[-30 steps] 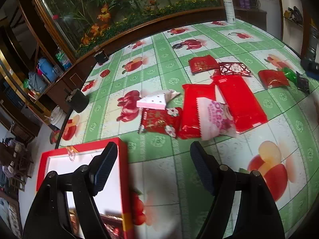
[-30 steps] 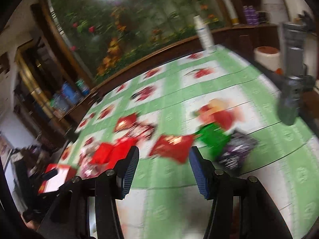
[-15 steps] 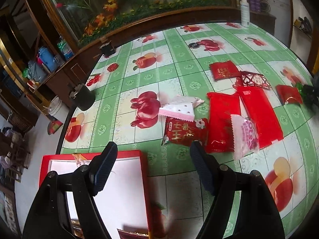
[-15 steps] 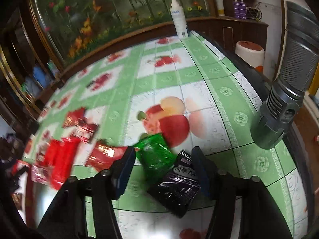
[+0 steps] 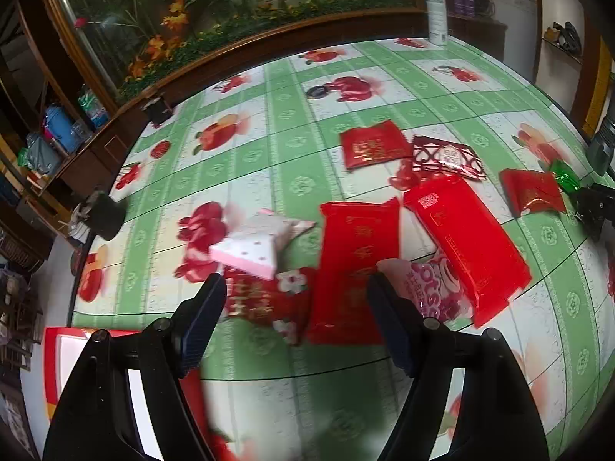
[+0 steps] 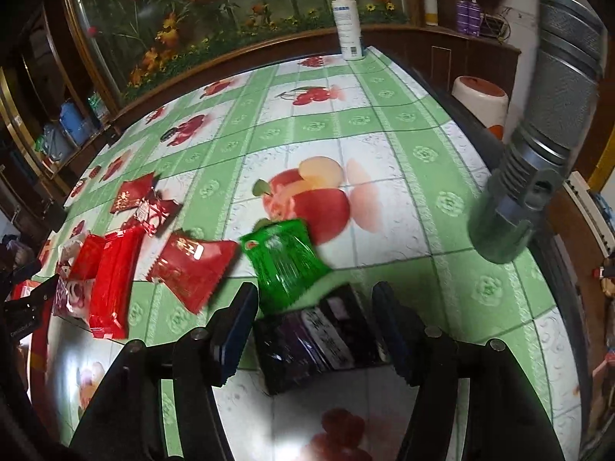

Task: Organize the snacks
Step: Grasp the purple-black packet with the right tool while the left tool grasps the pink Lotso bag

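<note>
Left wrist view. Round table [image 5: 292, 146] under a green-and-white checked cloth printed with fruit. Behind it a dark wood rail and a panel of painted flowers; shelves with clutter at far left. White spray bottle [image 5: 437, 19] upright at the far rim. Left gripper [image 5: 296, 299] hangs over the near side, jaws moderately wide apart, nothing gripped. Between and just past the fingertips lies a small red flowered packet [image 5: 265, 299], not touched as far as can be told. Next to it: a pink-and-white wedge box [image 5: 250, 249], a long red packet [image 5: 357, 246], a pink printed packet [image 5: 434, 288] overlapping a second long red packet [image 5: 465, 238]. Farther off: a red square packet [image 5: 373, 142], a dark red lattice packet [image 5: 447, 157], another red packet [image 5: 532, 192], a green packet [image 5: 565, 176] at the right edge. Red-rimmed white tray [image 5: 54, 365] at lower left, partly behind the left finger.

Right wrist view. Same cloth, table edge curving right; a white tub with a red lid [image 6: 480, 100] beyond it. Right gripper [image 6: 313, 326] has its jaws opening, straddling a dark purple-black packet [image 6: 319, 342] lying flat on the cloth; pads clear of it. The green packet [image 6: 284, 261] lies just ahead, its near edge over the dark one. Red packet [image 6: 192, 265] to the left. A grey ribbed cylinder [image 6: 538, 146] looms at right, close to the lens.
</note>
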{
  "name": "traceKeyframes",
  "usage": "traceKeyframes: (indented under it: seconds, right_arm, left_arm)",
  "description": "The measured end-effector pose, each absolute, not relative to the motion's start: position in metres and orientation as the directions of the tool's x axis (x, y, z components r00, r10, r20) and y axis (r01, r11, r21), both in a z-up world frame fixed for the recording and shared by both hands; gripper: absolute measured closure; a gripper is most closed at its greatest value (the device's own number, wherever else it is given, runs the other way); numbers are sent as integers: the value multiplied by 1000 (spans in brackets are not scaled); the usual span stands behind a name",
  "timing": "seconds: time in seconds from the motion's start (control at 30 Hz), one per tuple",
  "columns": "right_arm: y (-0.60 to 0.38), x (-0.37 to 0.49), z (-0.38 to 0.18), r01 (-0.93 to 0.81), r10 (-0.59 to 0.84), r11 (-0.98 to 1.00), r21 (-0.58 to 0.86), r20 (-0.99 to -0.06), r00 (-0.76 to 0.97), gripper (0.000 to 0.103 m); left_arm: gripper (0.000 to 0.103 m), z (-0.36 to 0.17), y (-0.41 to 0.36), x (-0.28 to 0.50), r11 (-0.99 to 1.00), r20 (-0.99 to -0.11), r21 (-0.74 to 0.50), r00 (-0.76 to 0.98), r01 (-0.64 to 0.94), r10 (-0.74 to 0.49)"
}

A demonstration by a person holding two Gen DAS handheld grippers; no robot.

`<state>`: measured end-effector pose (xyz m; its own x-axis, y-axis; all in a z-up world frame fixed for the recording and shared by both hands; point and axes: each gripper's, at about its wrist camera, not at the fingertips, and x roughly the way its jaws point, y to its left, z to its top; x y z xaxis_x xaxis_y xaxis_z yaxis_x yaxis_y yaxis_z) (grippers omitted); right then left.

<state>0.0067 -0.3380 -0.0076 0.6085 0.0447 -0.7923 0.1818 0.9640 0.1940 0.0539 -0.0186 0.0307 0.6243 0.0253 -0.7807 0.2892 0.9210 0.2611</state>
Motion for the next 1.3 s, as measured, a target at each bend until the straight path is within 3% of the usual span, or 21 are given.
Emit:
traceKeyframes:
  seconds: [0.33, 0.43, 0.77, 0.97, 1.17, 1.3]
  right_arm:
    - [-323, -3, -9, 155, -25, 984, 84, -804, 594, 38]
    - [-313, -5, -12, 147, -65, 989, 28, -804, 591, 38]
    - [-301, -9, -11, 121, -70, 993, 5, -790, 609, 55]
    - [-294, -10, -10, 83, -37, 996, 18, -788, 615, 63]
    - [-290, -13, -10, 71, -28, 997, 21, -782, 623, 63]
    - [-290, -13, -10, 68, -25, 997, 22, -782, 623, 61]
  left_arm:
    - [28, 46, -36, 34, 890, -710, 297, 703, 345, -36]
    - [17, 45, -46, 35, 861, -717, 318, 694, 397, -56]
    - [17, 21, -82, 26, 742, -690, 453, 722, 494, -59]
    - [17, 21, -79, 14, 723, -751, 337, 635, 604, -181]
    - [18, 19, -59, 2, 717, -836, 78, 437, 692, -331]
    - [17, 14, -41, -29, 707, -855, -24, 353, 707, -381]
